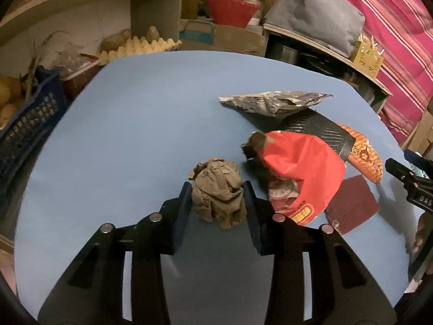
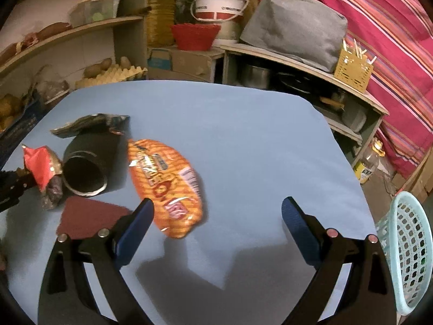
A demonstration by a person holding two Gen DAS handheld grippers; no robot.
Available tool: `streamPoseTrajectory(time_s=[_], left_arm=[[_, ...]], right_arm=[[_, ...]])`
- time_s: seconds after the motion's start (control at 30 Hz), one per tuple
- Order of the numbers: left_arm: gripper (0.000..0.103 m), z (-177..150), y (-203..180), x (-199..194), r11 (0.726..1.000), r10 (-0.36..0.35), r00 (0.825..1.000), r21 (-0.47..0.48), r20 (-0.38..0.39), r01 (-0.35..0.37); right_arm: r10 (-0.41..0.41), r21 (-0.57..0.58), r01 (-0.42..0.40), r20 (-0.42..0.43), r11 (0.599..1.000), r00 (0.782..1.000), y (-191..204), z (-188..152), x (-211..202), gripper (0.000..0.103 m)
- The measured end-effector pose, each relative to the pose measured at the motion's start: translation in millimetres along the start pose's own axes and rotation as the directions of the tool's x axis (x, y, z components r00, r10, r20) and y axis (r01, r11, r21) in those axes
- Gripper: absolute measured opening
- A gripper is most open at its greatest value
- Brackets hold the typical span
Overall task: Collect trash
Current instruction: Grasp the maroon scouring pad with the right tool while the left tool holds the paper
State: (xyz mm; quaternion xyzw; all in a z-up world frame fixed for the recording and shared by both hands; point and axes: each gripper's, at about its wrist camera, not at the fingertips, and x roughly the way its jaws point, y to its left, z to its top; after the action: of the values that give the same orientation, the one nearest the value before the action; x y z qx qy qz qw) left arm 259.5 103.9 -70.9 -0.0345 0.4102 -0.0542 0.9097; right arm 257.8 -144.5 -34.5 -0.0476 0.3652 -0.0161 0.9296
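A crumpled brown paper ball [image 1: 217, 191] sits between the fingers of my left gripper [image 1: 217, 187], which is shut on it just above the blue table [image 1: 121, 135]. To its right lie a red wrapper [image 1: 300, 168], a black cup on its side [image 1: 314, 128], a grey crumpled foil bag [image 1: 273, 103] and an orange snack bag [image 1: 365, 157]. My right gripper [image 2: 217, 208] is open and empty above the table, with the orange snack bag [image 2: 165, 181] just past its left finger. The black cup [image 2: 86, 162] and red wrapper [image 2: 38, 168] lie to the left.
A dark red square pad [image 1: 351, 204] lies on the table; it also shows in the right wrist view [image 2: 89, 216]. A light blue perforated basket [image 2: 408, 257] stands off the table's right edge. A dark blue crate [image 1: 27, 130] stands at the left. Cluttered shelves stand behind.
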Motion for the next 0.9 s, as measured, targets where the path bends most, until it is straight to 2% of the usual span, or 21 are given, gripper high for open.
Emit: streamPoseTrajectory(time_s=[0.2,0.3,0.57,0.9], left_arm=[[0.037,-7,15,-26,0.998,0.055,0.997,0.004,0.062,-0.055],[0.037,-11,22,-39,0.998,0.065,0.994,-0.002,0.091,-0.065],[0.037,-21,41,-74,0.997,0.069,0.985,-0.026,0.157,-0.066],[0.037,-27,60,-93,0.994,0.104,0.972,-0.048,0.210,-0.096]], right_arm=[[0.027,-0.019,-0.027,0.015,0.999,1.000,27,-5,-12,0.093],[0.071,-0.010,-0.071,-0.002,0.997,0.997,47,-12,-15,0.093],[0.093,-0.007,-0.094,-0.057,0.996,0.994,90,-25,-13,0.093],[0.004,-0.031,-0.008,-0.123,0.999,0.992,119,-30,-4,0.093]])
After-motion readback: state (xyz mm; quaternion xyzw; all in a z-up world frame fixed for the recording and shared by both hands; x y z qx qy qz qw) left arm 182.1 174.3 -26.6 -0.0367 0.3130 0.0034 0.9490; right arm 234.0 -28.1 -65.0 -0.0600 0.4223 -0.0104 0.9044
